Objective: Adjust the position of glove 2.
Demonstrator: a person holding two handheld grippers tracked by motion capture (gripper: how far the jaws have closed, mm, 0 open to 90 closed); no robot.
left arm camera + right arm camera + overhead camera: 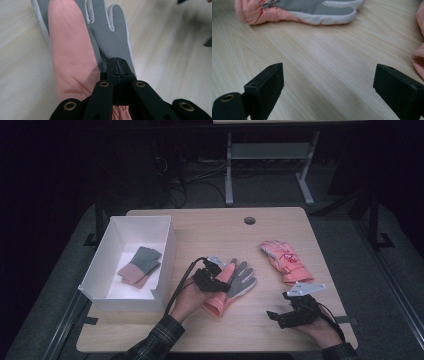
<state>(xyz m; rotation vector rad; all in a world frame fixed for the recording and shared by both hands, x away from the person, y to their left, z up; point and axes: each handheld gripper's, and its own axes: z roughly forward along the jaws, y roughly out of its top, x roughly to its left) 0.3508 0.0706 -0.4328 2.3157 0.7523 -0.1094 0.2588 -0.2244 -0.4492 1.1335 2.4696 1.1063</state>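
Left claw: the left gripper (216, 279) sat over the grey-palmed glove (234, 285), its jaws pressed together with the tips meeting on the grey palm fabric; whether any cloth was pinched between them could not be told.
Glove under it: the grey-palmed glove (100, 37) lay flat on the table (280, 330), fingers stretching away ahead of the closed tips, its pink cuff back toward the person's hand.
Right claw: the right gripper (287, 312) rested low on the table near the front edge, jaws standing wide apart with bare wood between them.
Ahead of the right claw: the grey-palmed glove (312, 11) lay across the far side, well apart from the tips.
To its side: the pink glove (286, 261) lay beyond the right gripper, its edge at the border of the right gripper view.
Beside the left claw: a white box (167, 245) stood just to the left, its near wall close to the forearm, holding folded socks (140, 266).
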